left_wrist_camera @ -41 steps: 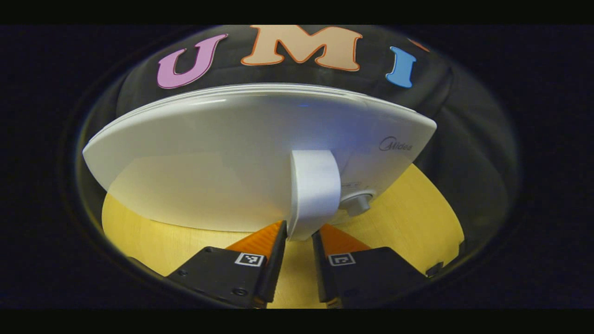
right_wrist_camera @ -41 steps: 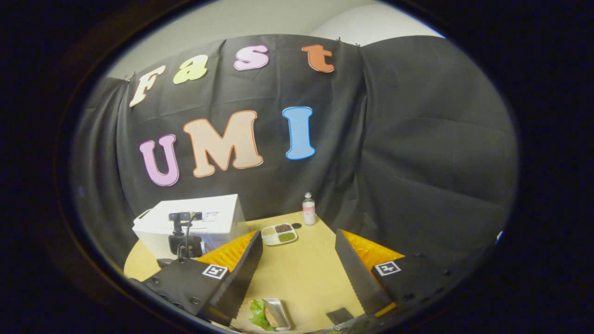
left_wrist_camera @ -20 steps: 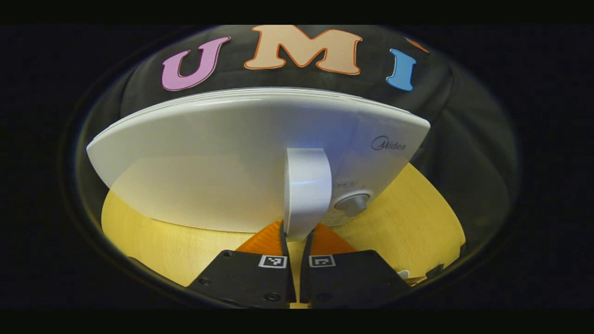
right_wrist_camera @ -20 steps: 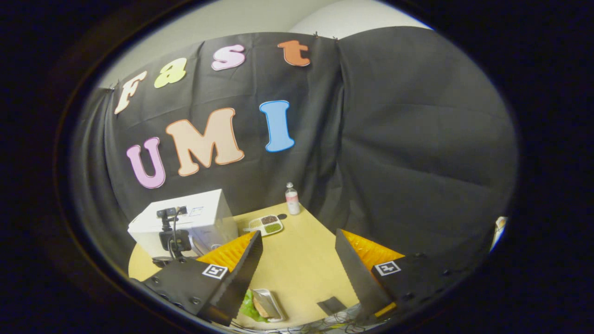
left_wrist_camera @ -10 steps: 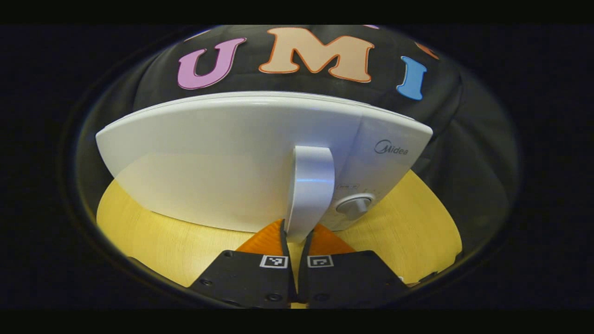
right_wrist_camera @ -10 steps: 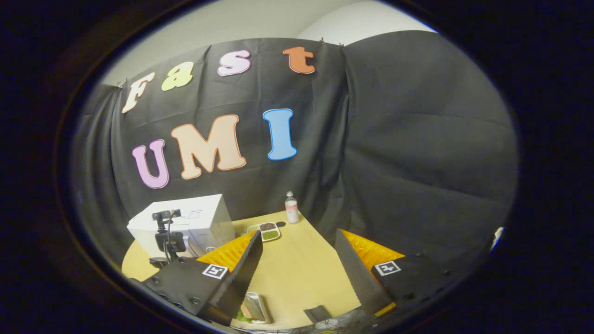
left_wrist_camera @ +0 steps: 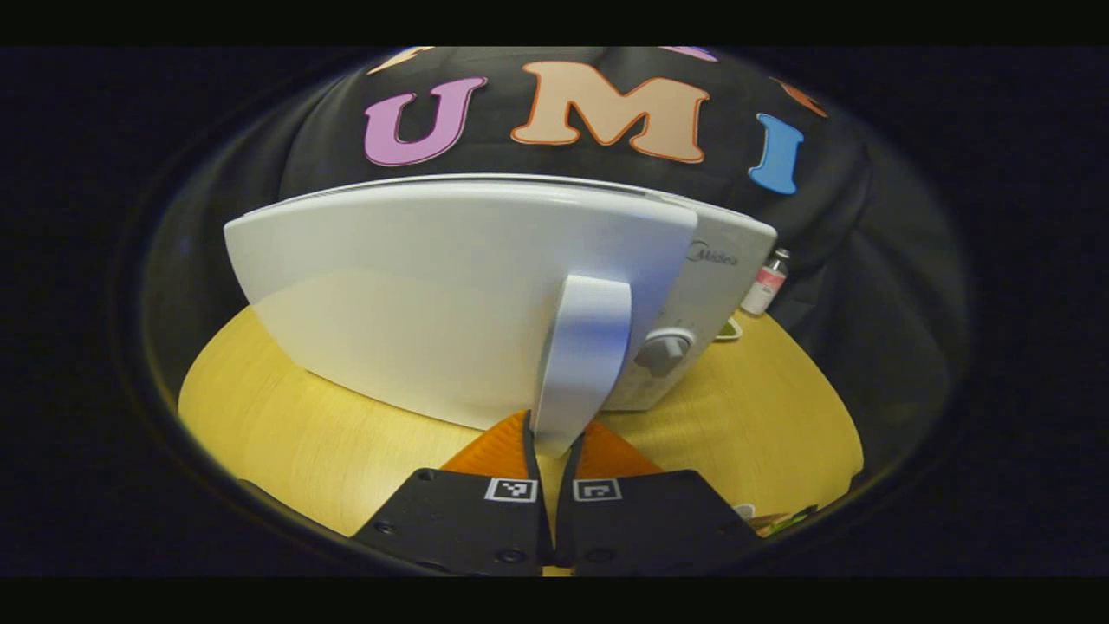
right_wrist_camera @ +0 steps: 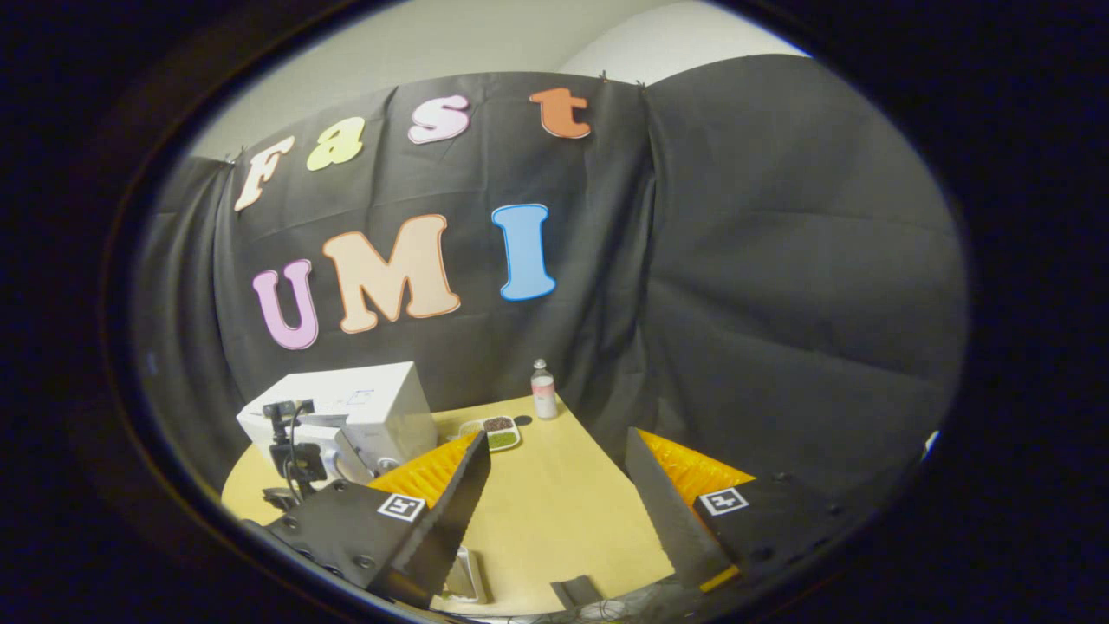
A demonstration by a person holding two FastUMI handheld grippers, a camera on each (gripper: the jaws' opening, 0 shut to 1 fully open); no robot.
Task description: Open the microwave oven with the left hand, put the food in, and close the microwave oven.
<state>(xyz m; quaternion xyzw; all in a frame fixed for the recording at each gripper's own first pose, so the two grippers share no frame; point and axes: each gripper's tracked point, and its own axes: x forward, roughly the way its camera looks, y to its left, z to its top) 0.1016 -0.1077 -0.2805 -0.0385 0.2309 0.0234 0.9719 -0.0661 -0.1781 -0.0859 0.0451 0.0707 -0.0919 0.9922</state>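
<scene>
In the left gripper view I see the wooden table (left_wrist_camera: 762,433) spreading across the lower half of the frame, with the white microwave (left_wrist_camera: 719,286) standing on it in the middle. Its door (left_wrist_camera: 433,286) takes up the centre and stands slightly ajar: its right edge sits proud of the control panel, where a round knob (left_wrist_camera: 663,351) shows just right of centre. The door's upright handle (left_wrist_camera: 580,364) runs down to the bottom centre, and my left gripper (left_wrist_camera: 552,444) is clenched on its lower end, one finger pressing on each side. A small bottle (left_wrist_camera: 764,284) stands at the right, beyond the microwave's corner.

In the right gripper view the table (right_wrist_camera: 554,511) lies in the lower middle, and the microwave (right_wrist_camera: 364,412) sits at lower left with its door (right_wrist_camera: 299,442) swung a little out from the body. The other gripper (right_wrist_camera: 290,459) shows in front of that door. My right gripper (right_wrist_camera: 559,485) is at the bottom of the frame, its jaws spread wide and holding nothing. The food (right_wrist_camera: 463,576) lies on the table at the very bottom edge, just beside the tip of the left-hand finger and partly hidden by it; it is too cut off to describe further. A divided dish (right_wrist_camera: 494,431) and the bottle (right_wrist_camera: 543,392) stand farther back, near the cloth wall, well apart from the gripper
</scene>
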